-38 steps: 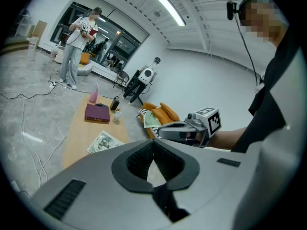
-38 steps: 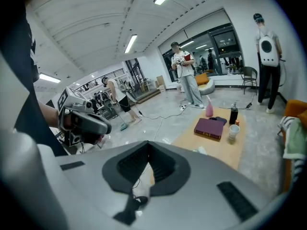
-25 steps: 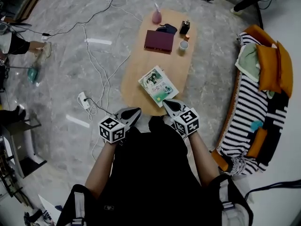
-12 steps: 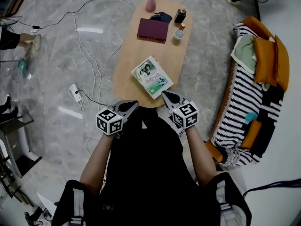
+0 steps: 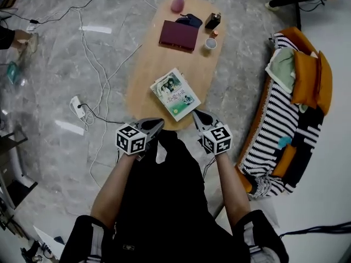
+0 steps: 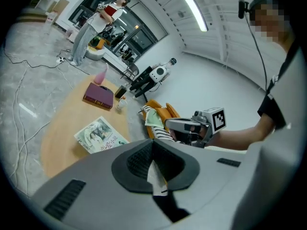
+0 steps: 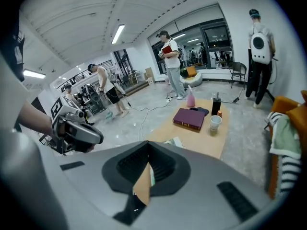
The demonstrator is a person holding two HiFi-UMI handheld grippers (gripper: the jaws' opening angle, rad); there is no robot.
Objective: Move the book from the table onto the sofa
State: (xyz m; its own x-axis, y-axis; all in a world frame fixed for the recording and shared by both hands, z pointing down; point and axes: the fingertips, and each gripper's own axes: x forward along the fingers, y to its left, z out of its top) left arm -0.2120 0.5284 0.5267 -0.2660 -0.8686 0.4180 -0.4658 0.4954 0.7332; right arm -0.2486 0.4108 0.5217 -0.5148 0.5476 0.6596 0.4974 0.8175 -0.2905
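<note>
Overhead, the left gripper [image 5: 156,125] and the right gripper [image 5: 198,117] hung at the near end of the oval wooden table [image 5: 143,75], each with jaws pressed together and holding nothing. The illustrated book [image 5: 175,93] lay flat on the tabletop just beyond their tips, untouched. A maroon book [image 5: 178,35] sat at the table's far end; the striped sofa [image 5: 274,119] stood off to the right.

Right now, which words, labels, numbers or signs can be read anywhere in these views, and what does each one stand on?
"恋爱小说", only roughly legible: cover of the green-and-white book on the table.
Cubes on the left gripper and right gripper: square marker patterns only, no words.
Nothing readable on the maroon book, cup or bottle: too small.
</note>
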